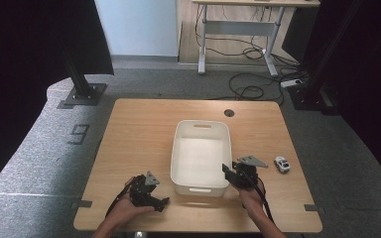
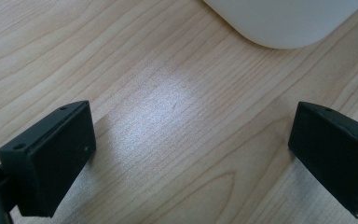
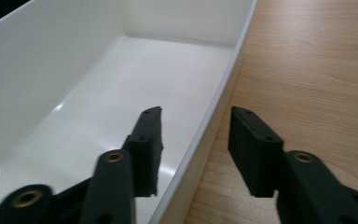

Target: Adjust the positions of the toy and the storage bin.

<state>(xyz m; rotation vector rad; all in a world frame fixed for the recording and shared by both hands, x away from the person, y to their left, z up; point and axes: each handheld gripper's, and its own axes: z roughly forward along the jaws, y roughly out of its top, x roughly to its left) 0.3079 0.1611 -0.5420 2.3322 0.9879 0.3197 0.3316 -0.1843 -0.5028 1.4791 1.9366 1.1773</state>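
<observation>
A single figure can be read: a dark "9" [image 1: 80,134] marked on the grey floor [image 1: 39,148], just left of the wooden table [image 1: 144,124], level with its far half. It reads upright from the person's side of the table. Nothing else in these views carries legible writing.

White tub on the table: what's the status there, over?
Right hand-held gripper open, jaws astride the white tub's right wall, not pressing. Left hand-held gripper open over bare table. Toy car off right, clear.
</observation>
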